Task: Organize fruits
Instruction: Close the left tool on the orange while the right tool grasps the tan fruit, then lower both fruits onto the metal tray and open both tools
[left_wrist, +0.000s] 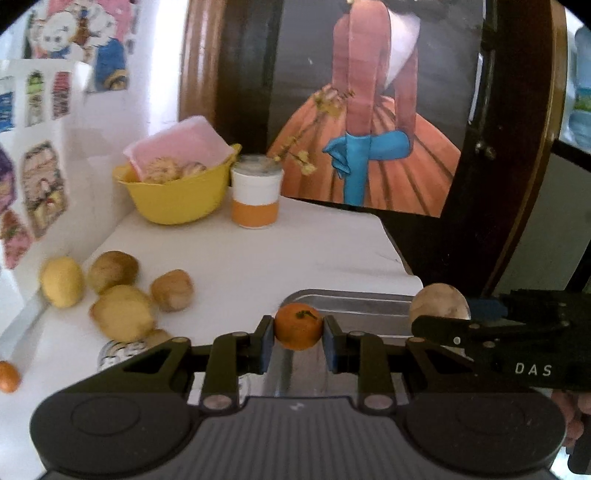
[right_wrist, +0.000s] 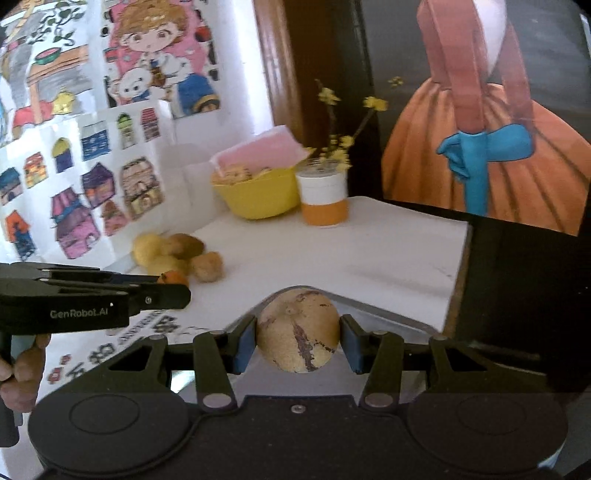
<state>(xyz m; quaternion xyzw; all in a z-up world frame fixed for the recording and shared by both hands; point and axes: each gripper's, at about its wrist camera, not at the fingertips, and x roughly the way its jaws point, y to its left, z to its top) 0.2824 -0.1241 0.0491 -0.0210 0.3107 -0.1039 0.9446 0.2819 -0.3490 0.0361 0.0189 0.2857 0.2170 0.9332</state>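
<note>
My left gripper (left_wrist: 298, 341) is shut on a small orange tangerine (left_wrist: 297, 326), held over the near left corner of a metal tray (left_wrist: 354, 301). My right gripper (right_wrist: 297, 341) is shut on a round tan fruit with a dark crack (right_wrist: 297, 330), also above the tray (right_wrist: 388, 314). In the left wrist view that tan fruit (left_wrist: 439, 301) shows at the right, behind the right gripper's body. A pile of yellow and brown fruits (left_wrist: 118, 291) lies on the white table at the left. Another tangerine (left_wrist: 8, 376) sits at the far left edge.
A yellow bowl (left_wrist: 177, 195) with a pink packet and round items stands at the back, next to a white and orange cup (left_wrist: 255, 195) holding yellow flowers. A sticker-covered wall runs along the left. A dark frame with a painting stands behind. A hand (right_wrist: 22, 373) holds the left gripper.
</note>
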